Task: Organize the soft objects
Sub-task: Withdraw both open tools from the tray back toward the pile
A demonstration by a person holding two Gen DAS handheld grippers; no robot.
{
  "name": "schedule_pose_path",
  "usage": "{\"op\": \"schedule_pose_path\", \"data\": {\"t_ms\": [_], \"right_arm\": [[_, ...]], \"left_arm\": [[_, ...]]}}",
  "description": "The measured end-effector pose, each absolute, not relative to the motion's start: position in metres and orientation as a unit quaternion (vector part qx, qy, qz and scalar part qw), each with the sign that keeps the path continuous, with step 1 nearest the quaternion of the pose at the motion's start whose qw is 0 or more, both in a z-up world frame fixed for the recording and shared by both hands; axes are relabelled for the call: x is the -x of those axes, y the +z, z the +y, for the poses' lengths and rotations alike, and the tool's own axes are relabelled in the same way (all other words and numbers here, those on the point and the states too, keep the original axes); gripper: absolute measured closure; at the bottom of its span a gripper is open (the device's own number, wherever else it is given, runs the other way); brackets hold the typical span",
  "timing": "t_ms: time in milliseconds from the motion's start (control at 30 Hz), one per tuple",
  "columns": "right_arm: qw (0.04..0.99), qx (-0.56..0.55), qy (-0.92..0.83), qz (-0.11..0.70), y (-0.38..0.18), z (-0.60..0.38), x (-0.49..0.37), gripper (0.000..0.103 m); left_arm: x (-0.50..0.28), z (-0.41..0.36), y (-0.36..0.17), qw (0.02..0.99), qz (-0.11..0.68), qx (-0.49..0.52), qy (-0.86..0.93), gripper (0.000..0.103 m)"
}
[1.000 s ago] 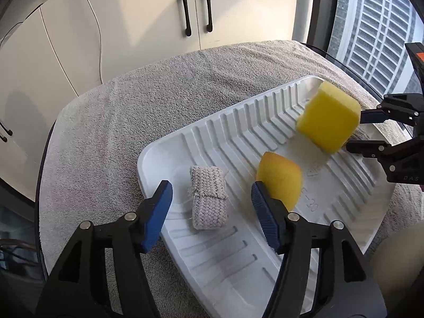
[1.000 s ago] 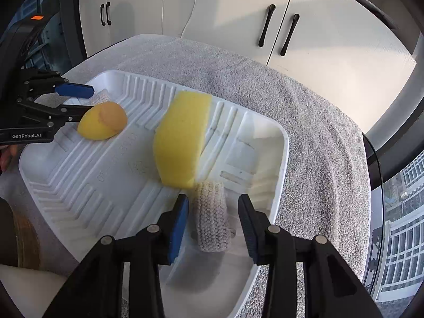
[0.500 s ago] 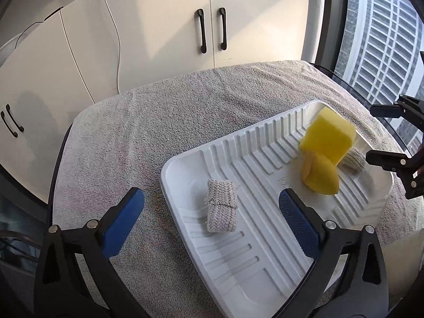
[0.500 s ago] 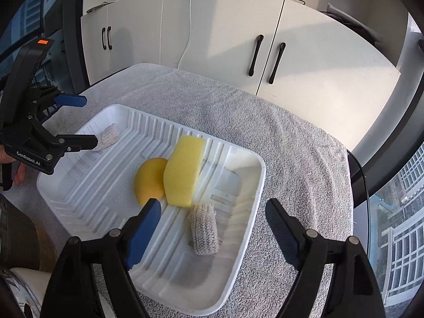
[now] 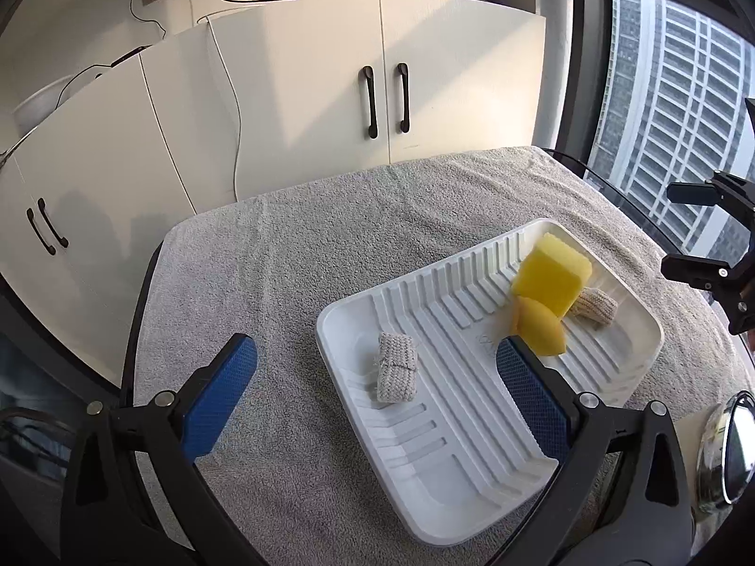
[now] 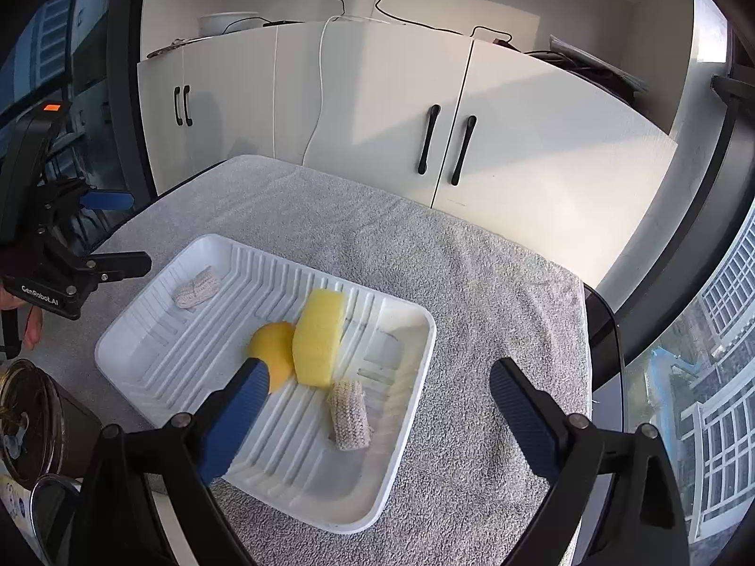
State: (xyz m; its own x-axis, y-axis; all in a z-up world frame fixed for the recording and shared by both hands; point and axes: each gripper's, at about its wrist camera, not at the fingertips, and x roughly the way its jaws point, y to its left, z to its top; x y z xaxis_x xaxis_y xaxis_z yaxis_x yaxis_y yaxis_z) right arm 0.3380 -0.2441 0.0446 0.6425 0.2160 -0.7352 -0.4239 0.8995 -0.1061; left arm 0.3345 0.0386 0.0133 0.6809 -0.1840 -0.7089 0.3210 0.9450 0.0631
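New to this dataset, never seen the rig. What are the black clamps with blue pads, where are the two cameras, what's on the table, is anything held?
No robot here: a person holds a hand-operated clamp in each hand. Each picture comes from a fisheye camera on one clamp, looking along its jaws. The left gripper and right gripper both stand wide open, holding nothing. On the grey towel-covered table sits a white ribbed plastic tray. In it lie a yellow rectangular sponge block, a rounded orange-yellow sponge beside it, and two beige knitted cloth rolls: one near the sponges, one alone at the other end.
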Motion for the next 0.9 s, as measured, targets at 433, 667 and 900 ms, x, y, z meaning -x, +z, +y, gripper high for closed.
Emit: {"op": "schedule_pose_path", "data": {"t_ms": [433,667,900], "right_arm": [[0.921,0.110,0.164,0.336,0.100,-0.272,-0.268,0.001],[0.933,0.092,0.167,0.305,0.119,-0.282,-0.214,0.000],[0.936,0.075,0.183,0.290,0.120,-0.279,-0.157,0.000]], "left_arm": [[-0.255,0.069,0.069,0.936,0.322,-0.071,-0.121,0.000],[-0.193,0.084,0.083,0.944,0.301,-0.066,-0.116,0.000],[-0.132,0.086,0.068,0.940,0.311,-0.053,-0.130,0.000]]}}
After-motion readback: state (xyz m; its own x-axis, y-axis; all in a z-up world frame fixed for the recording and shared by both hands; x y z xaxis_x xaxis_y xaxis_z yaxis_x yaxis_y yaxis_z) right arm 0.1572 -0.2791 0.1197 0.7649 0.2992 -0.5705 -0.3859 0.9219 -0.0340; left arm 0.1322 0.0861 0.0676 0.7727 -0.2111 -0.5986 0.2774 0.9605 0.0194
